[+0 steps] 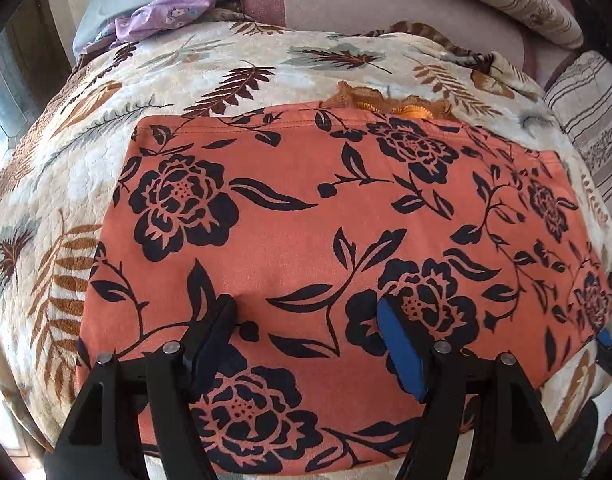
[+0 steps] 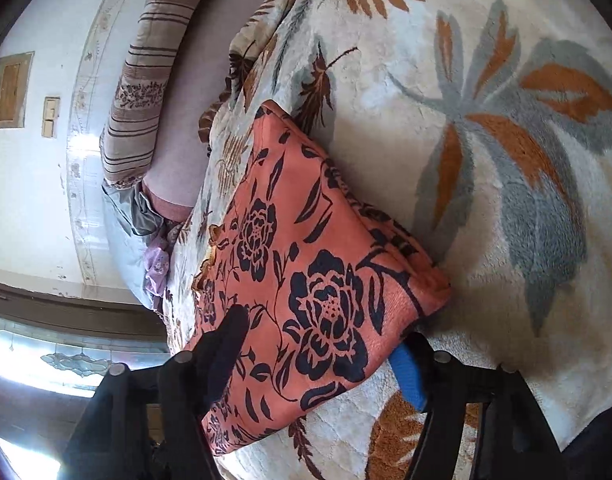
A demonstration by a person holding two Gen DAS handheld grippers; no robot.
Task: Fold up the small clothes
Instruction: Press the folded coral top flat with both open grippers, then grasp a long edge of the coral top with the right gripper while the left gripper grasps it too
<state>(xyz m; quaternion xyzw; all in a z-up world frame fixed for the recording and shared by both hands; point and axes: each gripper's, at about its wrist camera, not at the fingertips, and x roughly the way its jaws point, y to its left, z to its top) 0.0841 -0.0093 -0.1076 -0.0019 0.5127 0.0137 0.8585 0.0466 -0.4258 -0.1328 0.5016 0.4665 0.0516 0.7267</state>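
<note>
Orange floral garment (image 1: 306,232), folded, laid flat on a leaf-print blanket (image 1: 106,152).
Left view: left gripper (image 1: 307,316) is held over the near part of the garment, jaws spread, nothing grasped. Right view: right gripper (image 2: 321,340) is seen with jaws apart, straddling the garment's near corner (image 2: 325,280); a grasp cannot be told.

a cream fleece blanket (image 1: 118,168) printed with brown and grey leaves covers the bed. striped cushions (image 2: 146,80) lie against a pale wall (image 2: 34,200). bright daylight comes through a patterned-glass window (image 2: 66,360) with a dark frame.
</note>
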